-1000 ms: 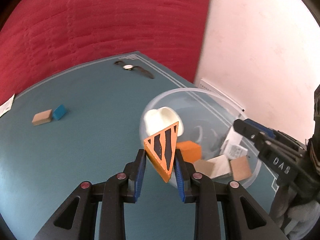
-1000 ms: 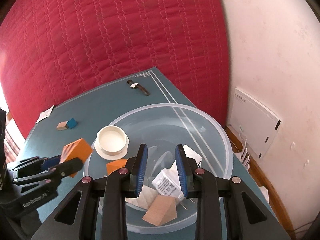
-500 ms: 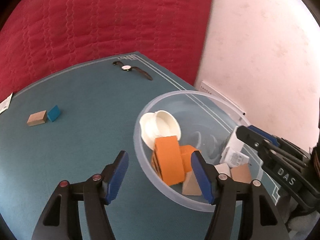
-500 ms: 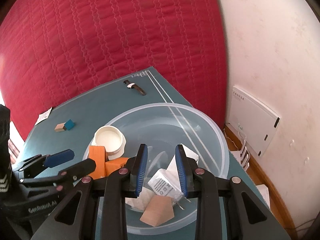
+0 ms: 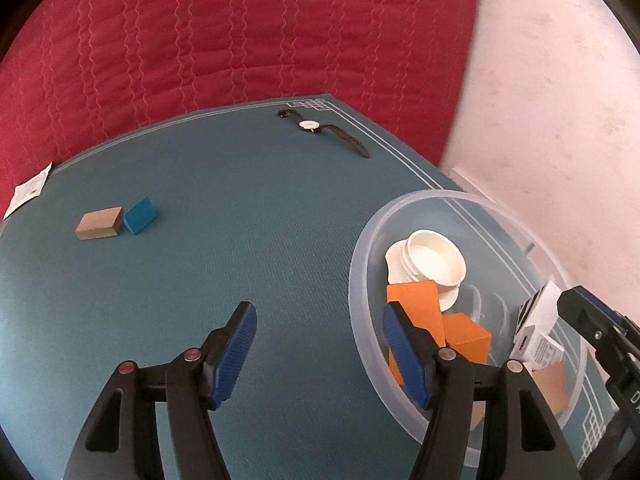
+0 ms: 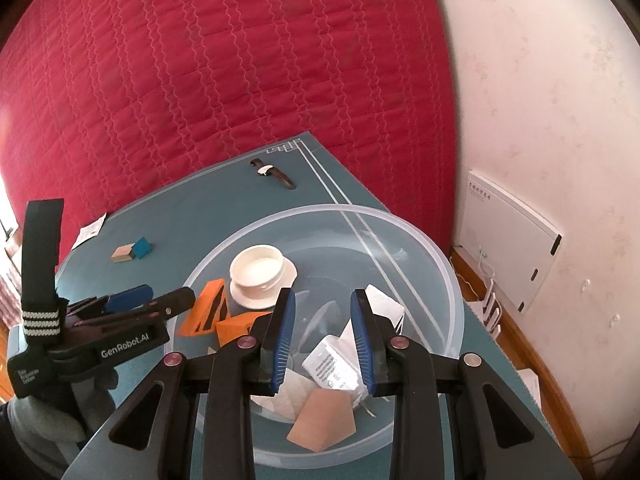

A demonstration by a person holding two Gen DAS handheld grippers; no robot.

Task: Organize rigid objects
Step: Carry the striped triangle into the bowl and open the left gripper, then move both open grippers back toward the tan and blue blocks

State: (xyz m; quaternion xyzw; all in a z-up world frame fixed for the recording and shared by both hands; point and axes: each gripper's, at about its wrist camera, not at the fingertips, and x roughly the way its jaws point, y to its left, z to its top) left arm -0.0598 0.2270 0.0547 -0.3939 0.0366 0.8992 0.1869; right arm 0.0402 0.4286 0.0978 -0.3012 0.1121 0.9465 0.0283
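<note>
Lying inside the clear bowl (image 6: pixel 448 264), the orange striped wedge (image 6: pixel 206 308) rested against the wall nearest the left gripper (image 5: pixel 316 340), touching an orange block (image 6: pixel 240 326) and just beside a white lid (image 6: pixel 262 274). That gripper's jaws had just been opening and stood spread with nothing between them, one blue pad over the mat and the other over the bowl's rim. The right gripper (image 6: pixel 323 336) hung above the bowl with its pads drawn close together and gripping nothing; below it lay a white packet (image 6: pixel 332 368) and a tan wedge (image 6: pixel 324 424).

Out on the teal mat (image 5: pixel 240 240), towards its left edge, a tan block (image 5: pixel 99 222) and a blue wedge (image 5: pixel 140 215) lay touching each other, well apart from the bowl. A wristwatch (image 5: pixel 320 130) lay near the far corner, and a paper slip (image 5: pixel 26 192) at the far left edge.

The two remaining pieces looked light, stiff and unlikely to break (probably painted wood or foam). The tan block would best be taken across its two flat long sides. The blue wedge seemed trickier, since its sloped face could slide out of a pinch, so its parallel end faces looked the safer hold. The watch strap would probably flex; the case might be the firmer place to grip.
</note>
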